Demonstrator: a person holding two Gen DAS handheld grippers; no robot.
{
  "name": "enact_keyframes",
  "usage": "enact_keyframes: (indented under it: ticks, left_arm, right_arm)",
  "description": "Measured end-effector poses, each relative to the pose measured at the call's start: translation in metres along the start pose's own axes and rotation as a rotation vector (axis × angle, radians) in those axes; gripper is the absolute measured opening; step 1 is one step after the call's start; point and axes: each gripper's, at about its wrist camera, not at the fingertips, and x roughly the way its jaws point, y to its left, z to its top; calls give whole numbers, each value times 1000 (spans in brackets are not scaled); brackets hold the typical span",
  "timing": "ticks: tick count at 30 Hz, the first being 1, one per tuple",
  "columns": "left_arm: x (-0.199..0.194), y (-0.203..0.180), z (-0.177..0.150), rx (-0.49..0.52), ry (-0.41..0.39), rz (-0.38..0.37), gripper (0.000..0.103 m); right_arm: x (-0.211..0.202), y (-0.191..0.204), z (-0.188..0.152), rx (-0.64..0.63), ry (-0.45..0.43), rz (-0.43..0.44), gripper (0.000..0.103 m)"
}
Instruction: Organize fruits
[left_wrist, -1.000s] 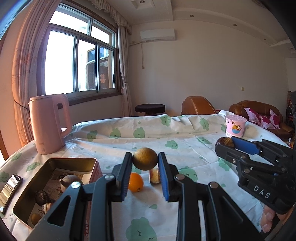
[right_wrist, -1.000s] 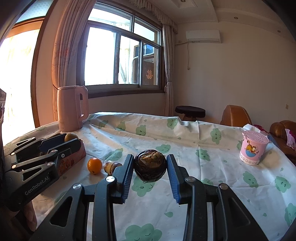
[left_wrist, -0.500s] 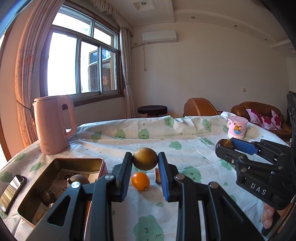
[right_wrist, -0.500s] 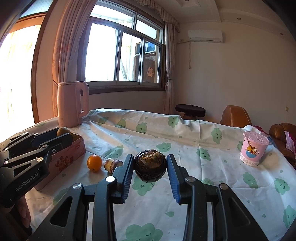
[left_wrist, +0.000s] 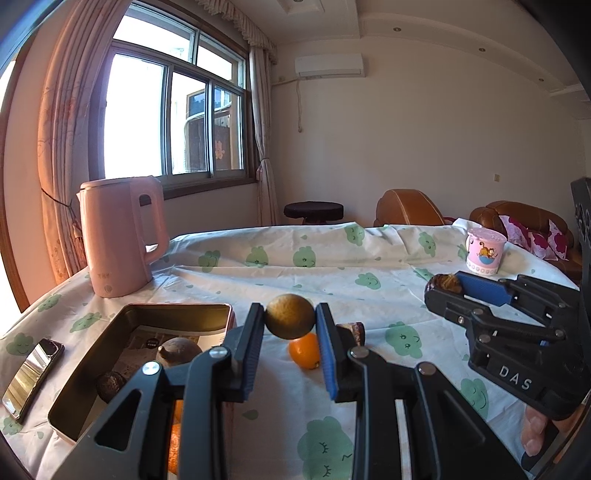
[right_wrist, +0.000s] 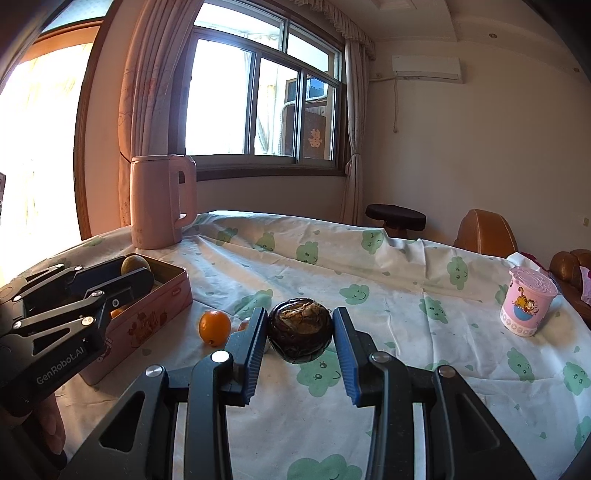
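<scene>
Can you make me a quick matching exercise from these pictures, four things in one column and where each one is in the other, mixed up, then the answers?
Things:
1. yellow-brown fruit
2. dark wrinkled fruit
3. orange
4. phone

Places:
A. loose on the tablecloth, beside the tin
B. held in the right gripper
C. on the tablecloth, left of the tin
D. held in the left gripper

Pairs: 1-D, 2-B, 3-A, 4-C
</scene>
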Motion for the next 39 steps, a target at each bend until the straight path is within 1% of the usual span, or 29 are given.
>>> enact_keyframes:
  ticks: [16,27,39]
  left_arm:
    - [-4,41,-3,-37,34,72,30]
    - [-4,67,-6,-60,57,117,30]
    - [-2,95,-9,-75,87,160,30]
  right_arm:
    - [17,46,25,-33,6,109,38]
    - [31,74,35,-64,29,164,38]
    - [42,100,41,-94,45,201,38]
